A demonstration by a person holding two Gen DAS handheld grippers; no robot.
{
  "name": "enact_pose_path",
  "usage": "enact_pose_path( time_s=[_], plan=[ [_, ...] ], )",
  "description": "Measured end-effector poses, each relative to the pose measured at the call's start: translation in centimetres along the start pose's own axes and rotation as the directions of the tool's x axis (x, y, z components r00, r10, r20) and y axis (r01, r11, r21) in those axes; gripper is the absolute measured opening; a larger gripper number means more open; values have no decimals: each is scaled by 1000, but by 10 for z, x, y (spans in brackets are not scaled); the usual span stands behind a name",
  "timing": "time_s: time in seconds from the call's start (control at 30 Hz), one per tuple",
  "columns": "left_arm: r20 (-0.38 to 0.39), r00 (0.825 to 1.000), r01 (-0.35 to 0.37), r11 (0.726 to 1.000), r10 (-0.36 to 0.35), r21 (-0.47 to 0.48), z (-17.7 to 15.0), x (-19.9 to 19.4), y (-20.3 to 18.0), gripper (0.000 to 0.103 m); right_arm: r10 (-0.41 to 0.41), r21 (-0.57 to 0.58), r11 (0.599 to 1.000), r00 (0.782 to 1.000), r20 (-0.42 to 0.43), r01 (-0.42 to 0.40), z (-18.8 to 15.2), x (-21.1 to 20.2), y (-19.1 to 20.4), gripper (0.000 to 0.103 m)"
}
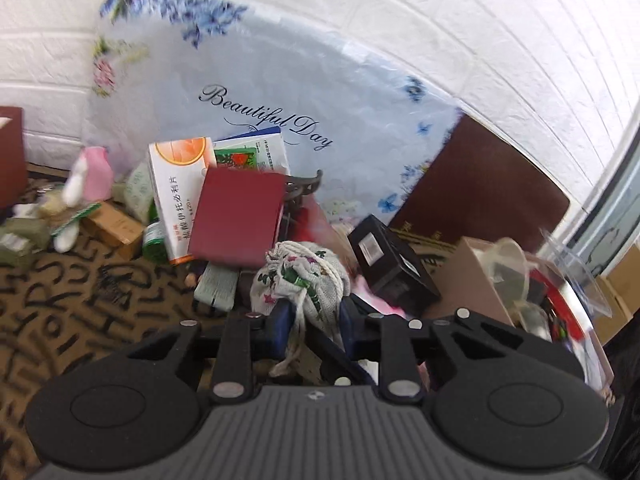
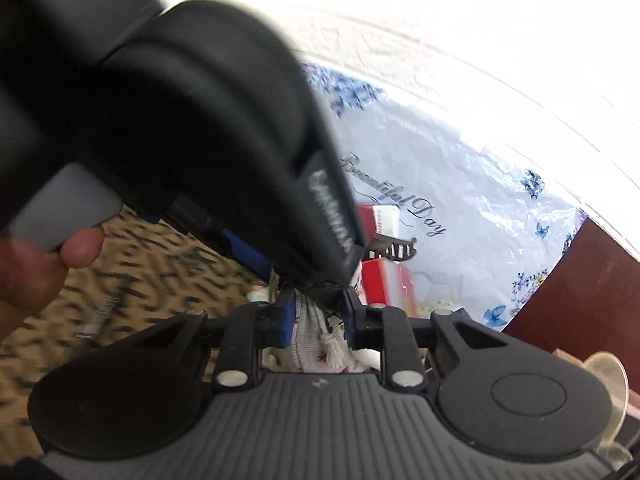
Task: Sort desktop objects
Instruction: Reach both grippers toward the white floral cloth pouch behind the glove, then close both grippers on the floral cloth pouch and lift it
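Cotton, off-white and printed with small red stars and green shapes: that is the drawstring pouch (image 1: 298, 280) caught between the blue pads of my left gripper (image 1: 310, 314), which are clenched on its lower folds while a tasselled cord dangles toward my black linkage. My right gripper (image 2: 316, 314) is clamped on the same pouch (image 2: 310, 334) from the other side, its blue fingers (image 2: 285, 320) pressing the cloth, and the black body of the left tool crosses over it with a hand (image 2: 24, 272) wrapped round the handle. Under everything lies a tan cloth with black lettering (image 1: 80, 300).

Just beyond the pouch a plain dark red booklet (image 1: 238, 218) leans on a white medicine box with an orange fruit picture and red Chinese characters (image 1: 176, 196). Behind that stands a white and green box with a strawberry picture (image 1: 250, 152). To the right sits a black box with a small white label (image 1: 390, 264), the print too small to read. Far left, a pink bottle (image 1: 96, 174) stands among soft toys and cartons.

At the back, a pale plastic sheet with blue flowers (image 1: 320, 80) reads "Beautiful Day" in script. It leans on a white brick-pattern wall (image 1: 480, 20), beside a dark brown board (image 1: 480, 188).
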State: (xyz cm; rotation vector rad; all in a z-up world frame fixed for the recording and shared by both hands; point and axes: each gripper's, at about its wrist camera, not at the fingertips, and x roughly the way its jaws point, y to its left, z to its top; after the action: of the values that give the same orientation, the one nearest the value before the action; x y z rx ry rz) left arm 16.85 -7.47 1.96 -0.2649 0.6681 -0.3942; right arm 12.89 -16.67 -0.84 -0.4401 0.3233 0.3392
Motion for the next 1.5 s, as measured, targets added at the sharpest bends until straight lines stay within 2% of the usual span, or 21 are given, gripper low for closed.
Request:
enact_pose_path(
  time_s=[0.1,0.13,0.27,0.37,0.47,0.53,0.57,0.6,0.63,0.77,0.83,0.93,1.03,1.1,1.17,1.23,1.4,1.5],
  plan=[
    [1,1000,-7,999,7,37,-21,-32,-11,23,50,16,999,999,10,-50,0,-37,5,19],
    [-6,1000,-1,999,1,39,-29,-42,-14,17,72,28,997,997,5,-72,-2,-50,7,19],
    [-39,999,1,999,1,44,-63,-76,-25,15,139,50,989,990,-7,-138,-15,-96,20,19],
    [-71,997,8,1000,-7,8,-85,-87,-26,15,160,78,985,987,-33,-157,-27,-121,29,19],
    [-72,997,-25,1000,24,-5,-99,-91,-26,34,174,115,979,983,-56,-167,-39,-133,32,19],
    [-55,997,-49,999,48,-4,-99,-94,-22,46,180,151,974,982,-61,-170,-44,-135,29,25],
    [-41,997,-70,998,70,-8,-98,-96,-18,51,183,155,973,981,-68,-171,-43,-133,33,40],
    [-30,996,-89,996,89,-9,-97,-99,-15,54,171,152,976,982,-80,-158,-43,-132,34,52],
    [-19,994,-111,994,111,-13,-97,-101,-9,58,158,144,979,984,-80,-145,-45,-132,34,57],
    [-6,985,-170,984,170,-50,-97,-98,18,71,174,162,974,981,-84,-159,-42,-115,38,58],
    [-45,981,-193,978,190,-79,-99,-88,30,71,200,187,966,975,-97,-179,-55,-102,35,59],
    [-93,979,-192,974,182,-121,-100,-72,44,71,227,190,961,964,-135,-200,-63,-85,36,61],
    [-103,979,-186,973,173,-134,-97,-61,49,71,231,175,964,959,-164,-202,-67,-68,37,63],
    [-104,979,-189,974,176,-127,-93,-55,49,73,244,174,961,955,-170,-214,-69,-58,34,67],
    [-105,978,-193,975,181,-114,-89,-50,50,75,254,177,958,953,-165,-225,-70,-47,30,86],
    [-106,976,-200,974,189,-103,-86,-46,52,77,264,173,956,953,-147,-238,-72,-37,26,87],
    [-116,967,-236,967,225,-96,-82,-31,63,81,353,202,924,926,-132,-324,-74,-9,14,87],
    [-135,970,-221,966,203,-134,-82,-20,74,82,418,229,895,899,-127,-384,-76,6,12,85]
  ],
)
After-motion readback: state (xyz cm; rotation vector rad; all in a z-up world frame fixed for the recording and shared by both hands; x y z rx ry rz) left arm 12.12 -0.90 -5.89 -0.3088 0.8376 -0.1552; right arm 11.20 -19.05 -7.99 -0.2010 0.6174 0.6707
